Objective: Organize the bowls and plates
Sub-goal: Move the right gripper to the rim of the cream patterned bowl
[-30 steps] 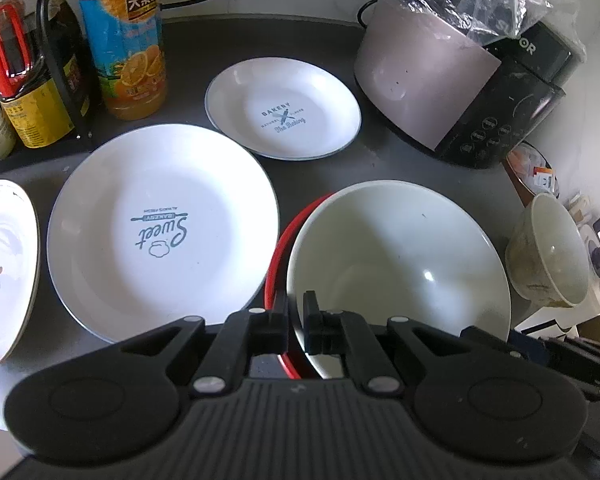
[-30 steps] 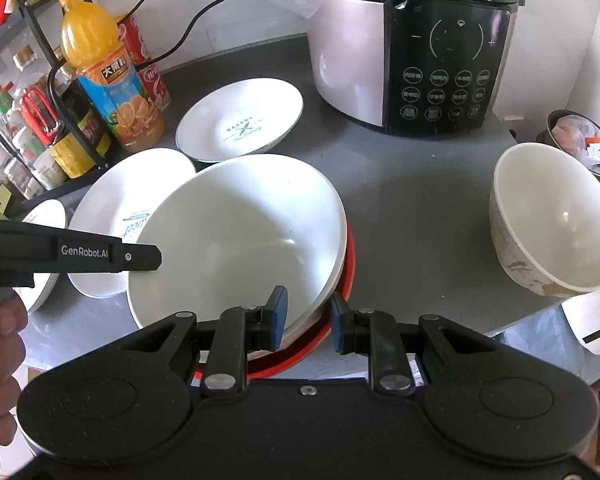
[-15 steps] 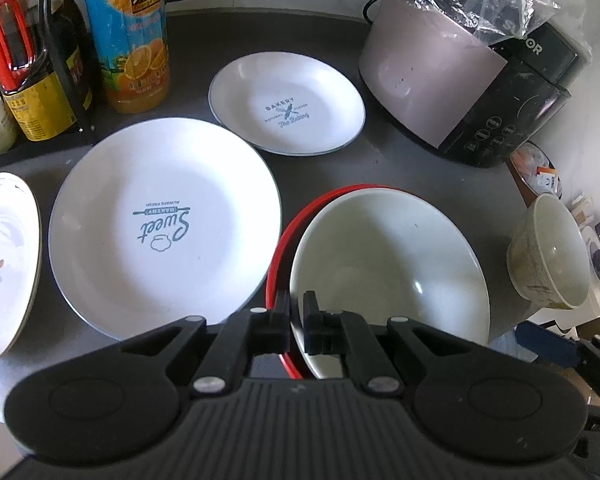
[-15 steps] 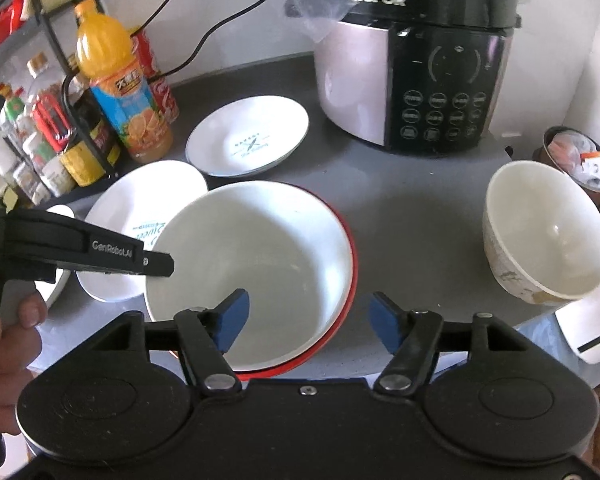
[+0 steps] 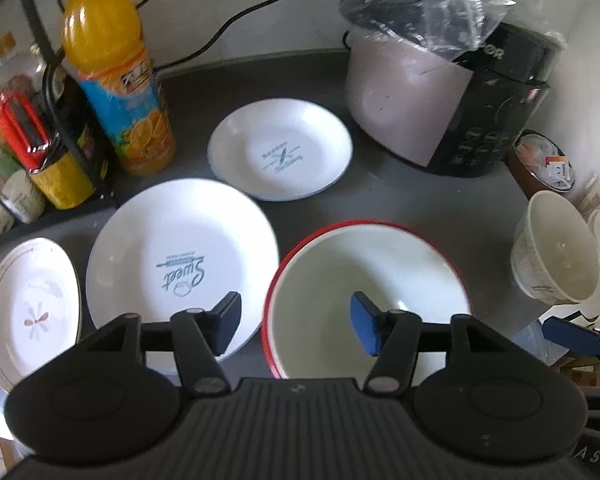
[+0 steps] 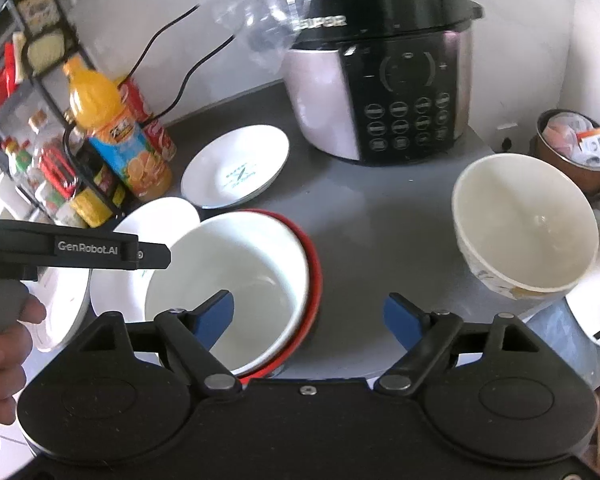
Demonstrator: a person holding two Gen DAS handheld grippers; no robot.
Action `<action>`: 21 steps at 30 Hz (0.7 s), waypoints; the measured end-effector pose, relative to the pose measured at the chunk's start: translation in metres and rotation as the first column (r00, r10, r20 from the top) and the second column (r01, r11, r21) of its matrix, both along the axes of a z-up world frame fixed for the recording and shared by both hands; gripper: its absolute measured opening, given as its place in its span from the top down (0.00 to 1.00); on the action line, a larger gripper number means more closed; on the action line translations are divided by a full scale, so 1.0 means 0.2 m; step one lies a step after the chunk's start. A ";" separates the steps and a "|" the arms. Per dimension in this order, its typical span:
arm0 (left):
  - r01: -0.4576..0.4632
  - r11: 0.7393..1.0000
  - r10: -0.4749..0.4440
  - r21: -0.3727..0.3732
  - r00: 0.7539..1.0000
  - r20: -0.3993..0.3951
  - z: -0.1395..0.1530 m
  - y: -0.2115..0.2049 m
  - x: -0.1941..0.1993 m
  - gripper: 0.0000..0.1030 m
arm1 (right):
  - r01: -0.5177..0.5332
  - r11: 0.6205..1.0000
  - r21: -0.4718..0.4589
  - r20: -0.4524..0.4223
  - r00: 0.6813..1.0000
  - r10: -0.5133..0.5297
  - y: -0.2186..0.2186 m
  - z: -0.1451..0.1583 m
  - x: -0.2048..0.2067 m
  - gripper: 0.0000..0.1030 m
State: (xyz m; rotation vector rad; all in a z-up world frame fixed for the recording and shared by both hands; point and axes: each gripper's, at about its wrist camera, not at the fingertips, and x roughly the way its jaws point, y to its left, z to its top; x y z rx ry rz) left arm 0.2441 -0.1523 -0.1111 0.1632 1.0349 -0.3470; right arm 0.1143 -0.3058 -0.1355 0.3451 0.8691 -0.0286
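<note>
White bowl (image 5: pixel 374 276): plain, glossy, nested inside the red-rimmed bowl (image 5: pixel 274 280) at the desk's (image 6: pixel 380 216) near edge.
Left tool (image 5: pixel 296 322): spread wide, holding nothing.
Right tool (image 6: pixel 309 316): spread wide, holding nothing.
Cream bowl (image 6: pixel 524 228): tilted, far right.

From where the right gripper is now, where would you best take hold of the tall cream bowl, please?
Grip the tall cream bowl by its thin near rim, one finger inside and one outside, coming from above. It stands upright and apart, and looks too wide to span. The right gripper is open.
</note>
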 end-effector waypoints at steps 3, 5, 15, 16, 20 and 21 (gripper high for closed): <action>0.000 1.000 0.000 0.009 1.000 0.004 0.02 -0.05 -0.01 0.35 | 0.018 0.998 0.057 0.000 1.000 -0.018 -0.10 -0.02 -0.02 0.20; -0.001 1.000 0.000 0.018 1.000 0.012 0.02 -0.08 -0.02 0.34 | 0.037 0.997 0.072 -0.006 0.999 -0.036 -0.15 -0.04 -0.04 0.20; -0.002 0.999 0.001 0.033 1.000 0.018 0.05 -0.32 -0.03 0.33 | 0.105 0.990 0.090 -0.013 0.994 -0.104 -0.47 -0.09 -0.11 0.21; 0.000 1.000 -0.001 0.029 1.000 0.022 0.05 -0.34 -0.04 0.33 | 0.110 0.989 0.094 -0.012 0.994 -0.109 -0.51 -0.10 -0.12 0.23; 0.007 0.999 -0.009 0.038 0.999 0.032 0.06 -0.46 -0.05 0.33 | 0.132 0.986 0.104 -0.018 0.991 -0.131 -0.64 -0.13 -0.12 0.29; 0.005 0.999 -0.006 0.037 0.999 0.033 0.06 -0.48 -0.05 0.33 | 0.131 0.986 0.105 -0.020 0.991 -0.130 -0.68 -0.14 -0.13 0.32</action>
